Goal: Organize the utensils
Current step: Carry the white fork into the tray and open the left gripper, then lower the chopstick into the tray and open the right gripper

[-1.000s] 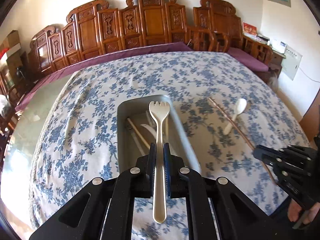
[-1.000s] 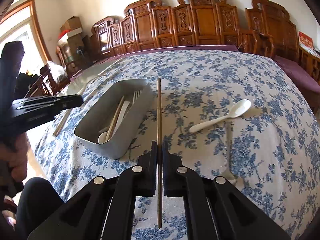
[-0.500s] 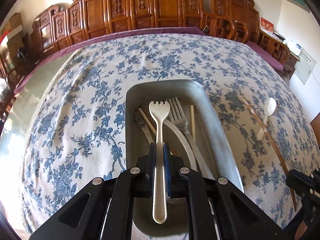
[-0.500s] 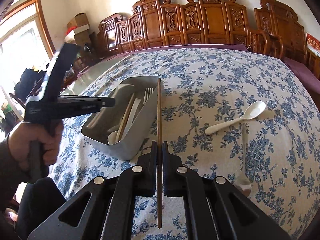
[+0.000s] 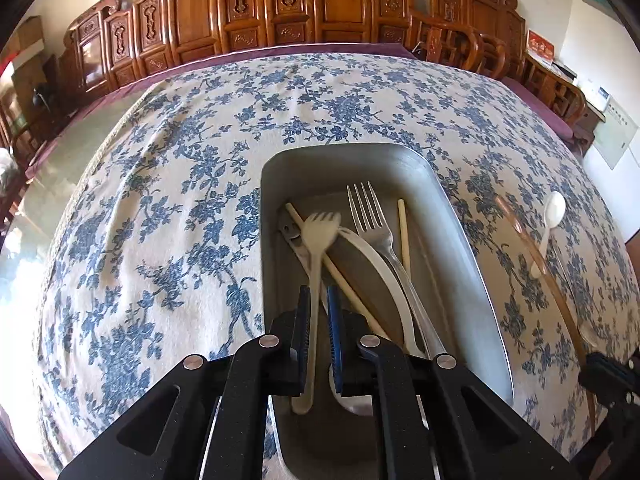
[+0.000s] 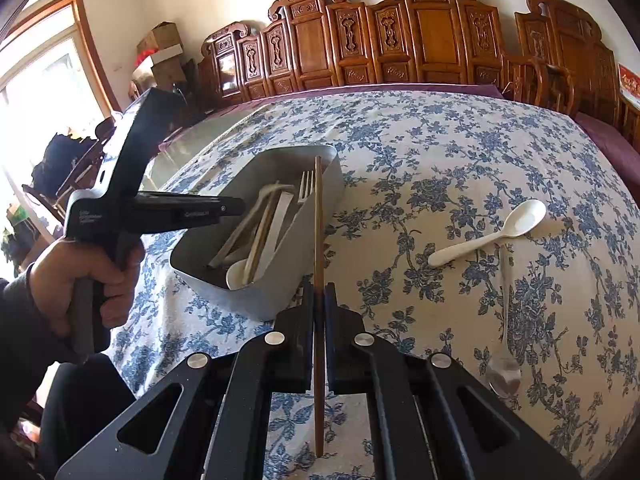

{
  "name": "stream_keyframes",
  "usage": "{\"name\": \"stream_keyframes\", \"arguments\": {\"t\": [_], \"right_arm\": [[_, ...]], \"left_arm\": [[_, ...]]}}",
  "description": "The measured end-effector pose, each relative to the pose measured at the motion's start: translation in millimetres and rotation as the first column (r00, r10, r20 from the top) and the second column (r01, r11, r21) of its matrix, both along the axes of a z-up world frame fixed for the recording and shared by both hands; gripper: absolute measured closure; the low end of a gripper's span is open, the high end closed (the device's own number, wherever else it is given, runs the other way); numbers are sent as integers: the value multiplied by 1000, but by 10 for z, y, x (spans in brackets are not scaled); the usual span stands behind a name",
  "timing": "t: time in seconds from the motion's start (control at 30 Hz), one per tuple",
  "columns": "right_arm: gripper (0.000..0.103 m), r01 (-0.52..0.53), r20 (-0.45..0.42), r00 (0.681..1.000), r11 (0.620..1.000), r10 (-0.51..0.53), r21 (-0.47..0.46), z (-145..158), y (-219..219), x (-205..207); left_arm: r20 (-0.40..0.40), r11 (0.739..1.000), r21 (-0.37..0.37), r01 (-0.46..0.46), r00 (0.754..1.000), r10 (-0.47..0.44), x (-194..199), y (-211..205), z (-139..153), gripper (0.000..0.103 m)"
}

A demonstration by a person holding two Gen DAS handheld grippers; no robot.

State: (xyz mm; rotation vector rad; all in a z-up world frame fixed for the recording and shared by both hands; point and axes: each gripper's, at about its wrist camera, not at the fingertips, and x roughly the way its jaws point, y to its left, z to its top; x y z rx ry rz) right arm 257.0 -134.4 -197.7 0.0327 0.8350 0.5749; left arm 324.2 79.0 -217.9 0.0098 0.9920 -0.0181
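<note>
My left gripper point(image 5: 318, 308) hovers low over the grey tray point(image 5: 460, 232). Its jaws stand a narrow slit apart. The white plastic fork point(image 5: 320, 236) shows between them, tilted and blurred, with a thin gap beside the blue pad. It looks loose over the tray's contents. Inside lie a metal fork point(image 5: 372, 220), pale chopsticks and a white spoon. My right gripper point(image 6: 319, 292) is shut on a brown chopstick point(image 6: 318, 220), held just right of the tray point(image 6: 260, 292). In the right wrist view a hand holds the left gripper point(image 6: 240, 208) over the tray's near end.
A white ceramic spoon point(image 6: 492, 236) and a metal spoon point(image 6: 505, 360) lie on the blue-flowered tablecloth point(image 6: 440, 140) right of the tray. Carved wooden chairs point(image 6: 400, 40) line the far edge. Glass tabletop shows at the left, beyond the cloth.
My left gripper came forward and down over the tray. The plastic fork, straight and firmly pinched before, now sits tilted and blurred between the pads. The right gripper kept still.
</note>
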Motion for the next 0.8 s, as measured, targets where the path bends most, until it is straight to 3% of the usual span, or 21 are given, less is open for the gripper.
{"name": "stream_keyframes", "arguments": {"t": [0.5, 0.8], "right_arm": [[97, -72, 28, 997, 996, 73, -56, 216, 593, -94], [97, -85, -1, 996, 993, 86, -87, 167, 918, 116]], "left_arm": [[78, 1000, -14, 1, 997, 0, -496, 418, 510, 95], [88, 999, -34, -18, 996, 21, -662, 665, 507, 95]]}}
